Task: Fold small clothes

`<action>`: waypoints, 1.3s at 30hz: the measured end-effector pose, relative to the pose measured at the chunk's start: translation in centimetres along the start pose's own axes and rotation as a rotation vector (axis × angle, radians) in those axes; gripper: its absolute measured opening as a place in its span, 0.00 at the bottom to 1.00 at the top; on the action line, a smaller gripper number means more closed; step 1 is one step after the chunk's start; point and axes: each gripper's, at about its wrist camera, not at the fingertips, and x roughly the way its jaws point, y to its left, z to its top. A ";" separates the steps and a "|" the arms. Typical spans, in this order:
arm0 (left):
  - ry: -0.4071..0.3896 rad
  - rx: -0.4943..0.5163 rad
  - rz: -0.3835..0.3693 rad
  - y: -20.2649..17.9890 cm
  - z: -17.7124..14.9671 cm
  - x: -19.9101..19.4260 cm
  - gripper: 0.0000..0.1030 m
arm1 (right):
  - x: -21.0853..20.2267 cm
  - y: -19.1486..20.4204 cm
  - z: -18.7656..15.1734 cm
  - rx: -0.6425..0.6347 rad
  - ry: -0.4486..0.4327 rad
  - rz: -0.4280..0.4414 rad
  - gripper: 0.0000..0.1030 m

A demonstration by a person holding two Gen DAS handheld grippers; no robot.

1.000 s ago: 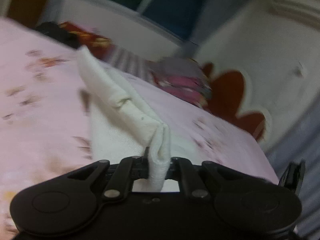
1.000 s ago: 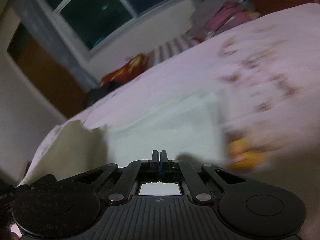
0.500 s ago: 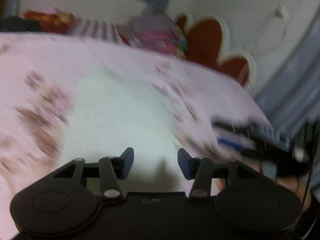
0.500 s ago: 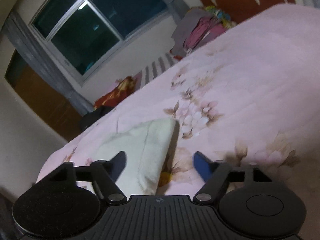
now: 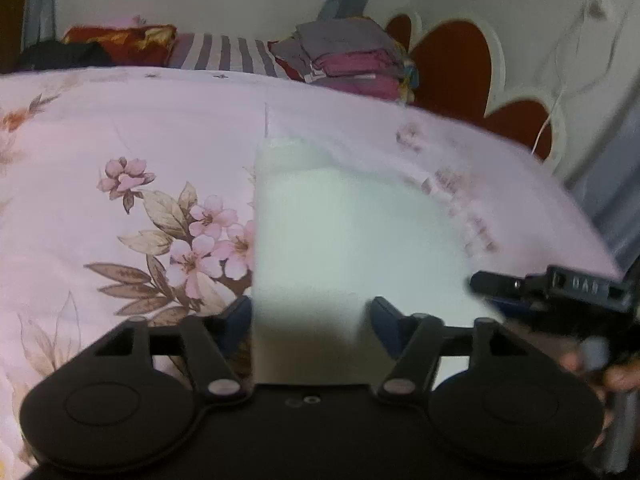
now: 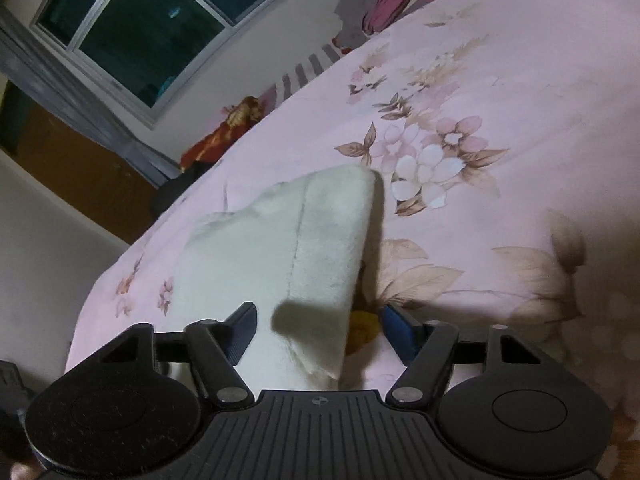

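A folded white cloth point(image 5: 352, 240) lies flat on the bed point(image 5: 120, 128), on its pink floral bedspread, toward the bed's near edge. In the left wrist view it shows as a pale rectangle with a straight left side and a smaller layer showing at its far end; its right part is blurred. In the right wrist view the same cloth point(image 6: 296, 256) tapers to a rounded far corner beside a printed cluster of pink flowers point(image 6: 432, 168), and a seam line runs along its length.

The left gripper point(image 5: 311, 322) hovers over the cloth's near end with its fingers point(image 5: 236, 318) spread wide apart, gripping nothing; the cloth passes between and under them. The right gripper point(image 6: 320, 330) is likewise spread wide, its fingers point(image 6: 400, 330) holding nothing, with the cloth's near right corner lying between them. From the left wrist view the right gripper point(image 5: 552, 286) appears at the right edge, just beside the cloth's right side, with part of the person's right hand point(image 5: 600, 364) under it.

At the far edge of the bed sit a stack of folded clothes point(image 5: 352, 56) in grey and magenta, a striped pillow point(image 5: 224, 54) and a red patterned cushion point(image 5: 128, 42). A dark window point(image 6: 160, 28) stands beyond the bed's far side.
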 end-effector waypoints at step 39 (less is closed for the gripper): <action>-0.117 -0.107 -0.145 5.8 2.0 3.4 0.44 | 5.8 3.9 2.5 -0.327 -0.031 -0.089 0.23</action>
